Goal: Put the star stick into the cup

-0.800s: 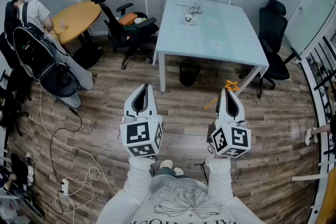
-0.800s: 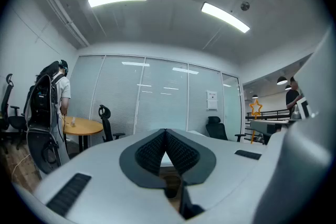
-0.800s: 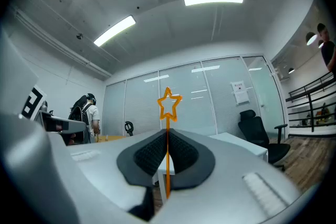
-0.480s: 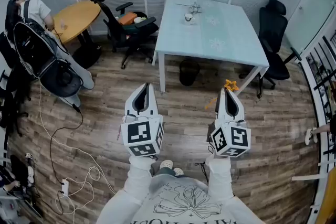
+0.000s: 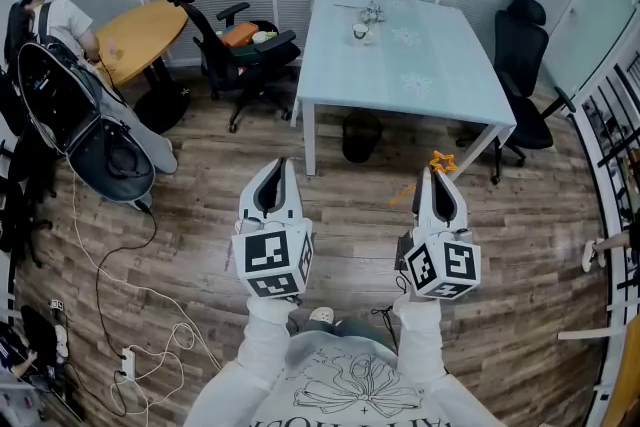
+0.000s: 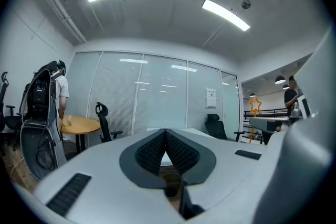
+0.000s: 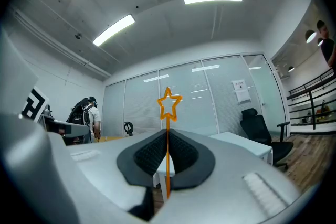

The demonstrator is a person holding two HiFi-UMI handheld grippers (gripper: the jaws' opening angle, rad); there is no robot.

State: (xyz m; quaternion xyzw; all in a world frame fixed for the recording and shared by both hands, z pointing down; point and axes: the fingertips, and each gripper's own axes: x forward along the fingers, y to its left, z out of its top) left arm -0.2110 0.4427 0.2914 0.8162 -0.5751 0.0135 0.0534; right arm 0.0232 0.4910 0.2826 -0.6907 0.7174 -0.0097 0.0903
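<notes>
My right gripper (image 5: 433, 178) is shut on the orange star stick (image 5: 441, 161), held above the wooden floor well short of the table. In the right gripper view the star (image 7: 169, 104) stands upright above the closed jaws (image 7: 168, 136), and the stick runs down between them. My left gripper (image 5: 273, 183) is shut with nothing in it; its jaws (image 6: 166, 131) meet at the tip. The star (image 6: 255, 105) also shows small at the right of the left gripper view. A small white cup (image 5: 359, 33) stands near the far edge of the pale blue table (image 5: 430, 80).
A black bin (image 5: 361, 135) sits under the table. Black office chairs (image 5: 235, 50) (image 5: 522, 65) flank it. A round wooden table (image 5: 140, 35) and a person with a black backpack (image 5: 60, 105) are at the left. Cables (image 5: 110, 295) trail over the floor.
Both grippers stay in nearly the same place with the star stick still held. The person with the backpack at the left has shifted slightly.
</notes>
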